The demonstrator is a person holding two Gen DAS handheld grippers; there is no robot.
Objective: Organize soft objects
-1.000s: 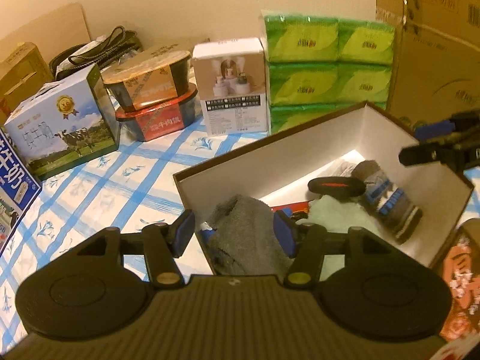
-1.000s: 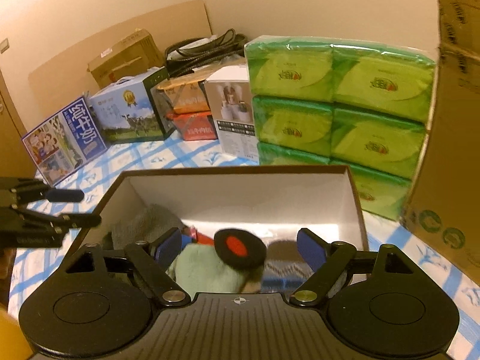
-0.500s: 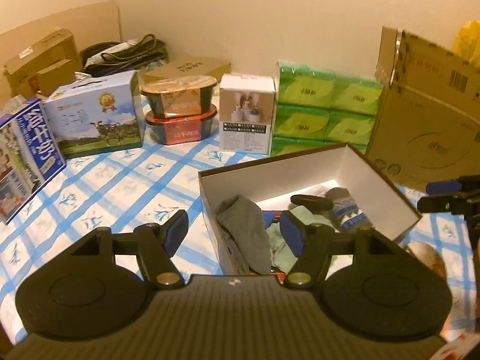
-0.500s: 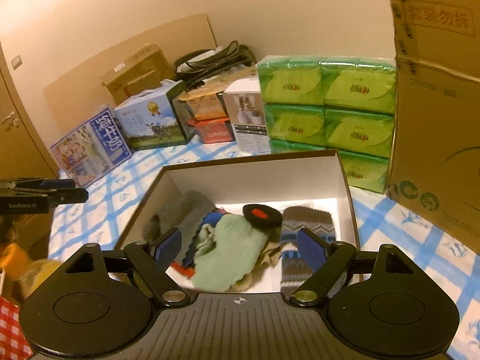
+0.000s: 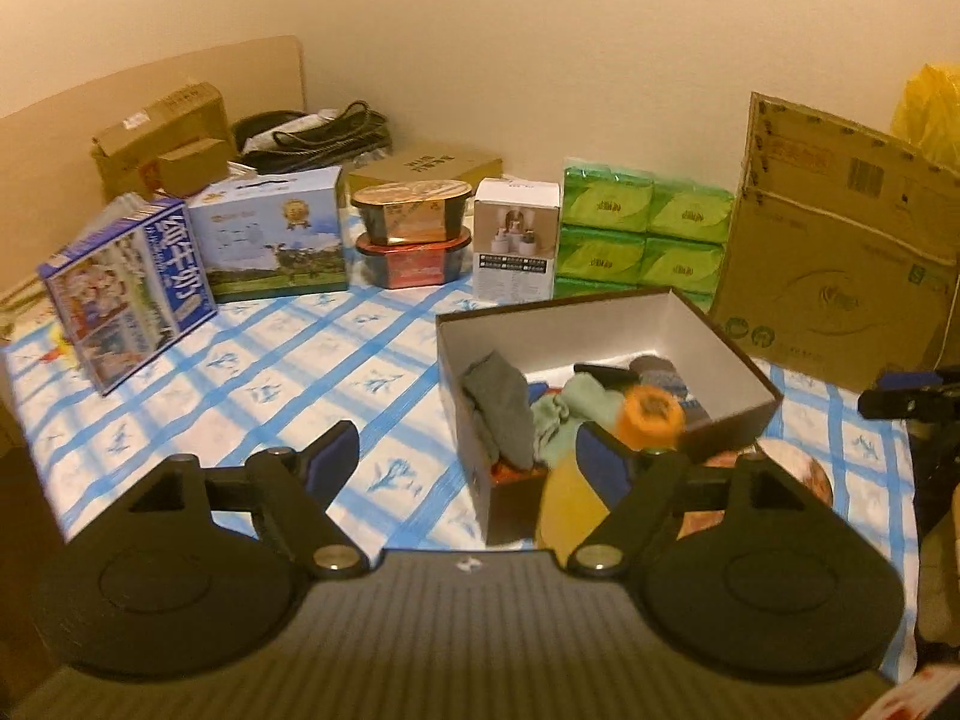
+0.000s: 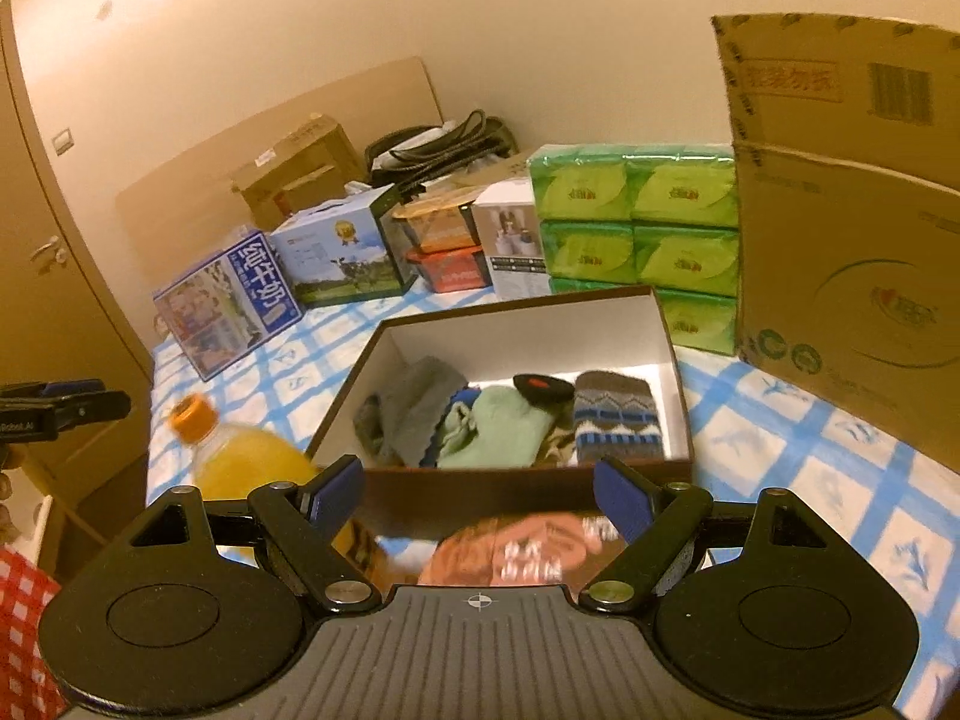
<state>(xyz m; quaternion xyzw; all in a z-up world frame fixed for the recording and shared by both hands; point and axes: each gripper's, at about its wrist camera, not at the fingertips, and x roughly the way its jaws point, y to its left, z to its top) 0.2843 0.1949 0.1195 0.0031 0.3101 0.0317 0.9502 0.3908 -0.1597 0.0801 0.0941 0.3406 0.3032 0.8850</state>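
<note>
An open brown box [image 5: 726, 414] [image 6: 522, 336] sits on the blue-checked cloth. Inside lie a grey sock [image 5: 501, 402] [image 6: 414, 408], a pale green sock [image 5: 576, 402] [image 6: 504, 426], a patterned knit sock [image 6: 618, 414] and a black piece with a red spot [image 6: 543, 387]. My left gripper [image 5: 468, 459] hangs back from the box's left front corner. Its jaws are opening, with only cloth showing between them. My right gripper [image 6: 480, 495] is open in front of the box's near wall, holding nothing. Each gripper's tip shows at the edge of the other's view.
A juice bottle [image 6: 240, 456] with an orange cap [image 5: 651, 411] stands at the box's near left corner. A reddish packet [image 6: 522, 546] lies under my right gripper. Milk cartons [image 5: 126, 294], noodle bowls [image 5: 411, 234], a white box [image 5: 516, 240], green tissue packs [image 5: 642, 240] and a big cardboard box [image 5: 840, 264] line the back.
Both grippers have drawn back and up from the box. The left jaws widened and left the grey sock in the box. The bottle and the packet came into view.
</note>
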